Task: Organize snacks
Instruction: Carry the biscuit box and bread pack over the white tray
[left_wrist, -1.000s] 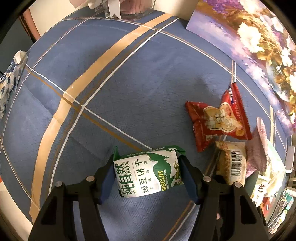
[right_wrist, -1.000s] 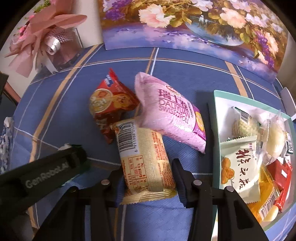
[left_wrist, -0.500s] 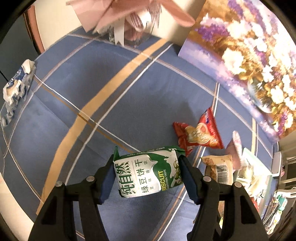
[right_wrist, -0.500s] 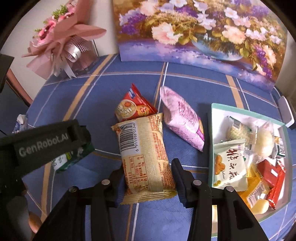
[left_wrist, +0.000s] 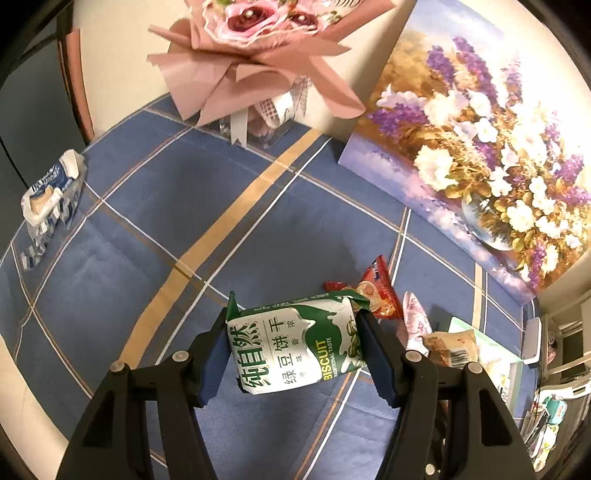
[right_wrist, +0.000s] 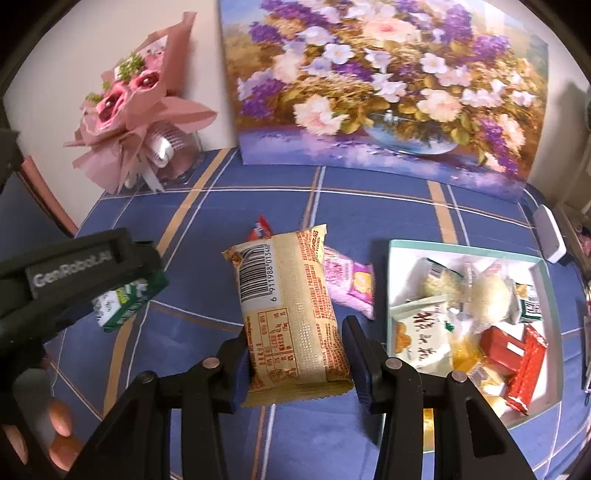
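My left gripper (left_wrist: 293, 350) is shut on a green and white biscuit pack (left_wrist: 295, 343) and holds it above the blue tablecloth. My right gripper (right_wrist: 295, 350) is shut on a tan snack pack (right_wrist: 288, 310) with a barcode, held above the cloth. The biscuit pack (right_wrist: 127, 301) and the left gripper also show at the left of the right wrist view. A red snack bag (left_wrist: 376, 291) and a pink snack bag (right_wrist: 349, 282) lie on the cloth. A white tray with a teal rim (right_wrist: 399, 258) holds several snacks at the right.
A pink bouquet (right_wrist: 136, 107) stands at the back left. A flower painting (right_wrist: 388, 85) leans on the wall behind. A blue and white pack (left_wrist: 48, 192) lies at the far left edge. A white device (right_wrist: 550, 238) sits beyond the tray.
Both grippers have risen from the table with their packs; the tan pack and the biscuit pack now hang in the air, and the table looks farther away.
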